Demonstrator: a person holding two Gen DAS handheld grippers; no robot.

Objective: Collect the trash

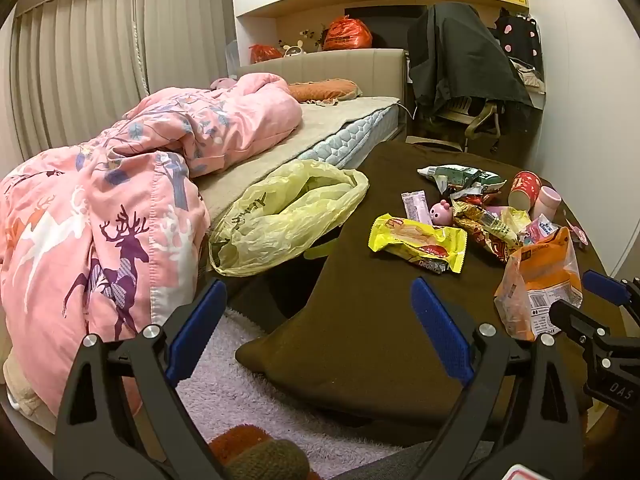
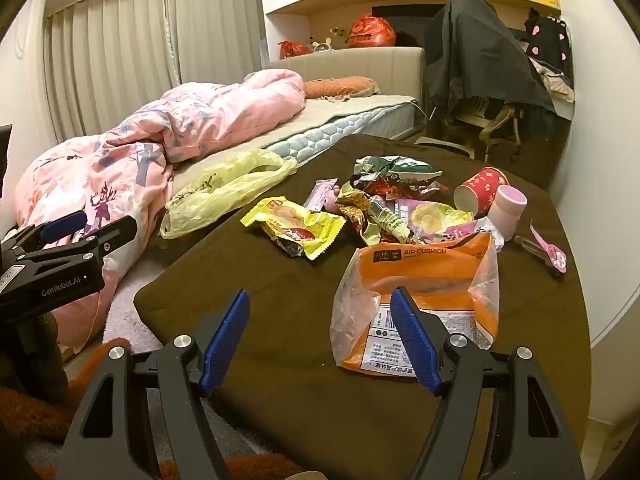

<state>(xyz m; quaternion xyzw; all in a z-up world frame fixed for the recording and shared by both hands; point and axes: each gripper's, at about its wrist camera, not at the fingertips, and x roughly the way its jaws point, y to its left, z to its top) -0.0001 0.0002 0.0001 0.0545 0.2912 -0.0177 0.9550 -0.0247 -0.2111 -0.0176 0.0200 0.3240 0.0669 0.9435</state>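
Hovering low at the bottom of the left wrist view, the left tool (image 1: 316, 320) has its blue pads spread wide apart and grips nothing; it hangs over the near edge of the brown-covered table (image 1: 360, 320) and the pale rug (image 1: 224, 384). The right tool (image 2: 320, 332) is likewise spread apart at the bottom centre of its view, empty, with its right pad just in front of the orange pack (image 2: 424, 300); contact cannot be confirmed.

Trash lies in a loose heap on the table, centre to right of both frames. The orange pack stands nearest the tools. A yellow wrapper (image 2: 294, 230) lies flat just left of the heap. Behind it are a green wrapper (image 2: 390, 170), a pink strip (image 2: 320, 194) and crumpled gold wrappers (image 2: 372, 216). A red cup (image 2: 478, 192) lies on its side at the right, touching a pink cup (image 2: 508, 210). A pink watch (image 2: 550, 250) lies apart at the far right.

A yellow bag (image 1: 280, 216) sits open at centre frame, draped between the bed (image 1: 320, 136) and the table's left edge. A pink quilt (image 1: 120, 200) covers the bed at left.
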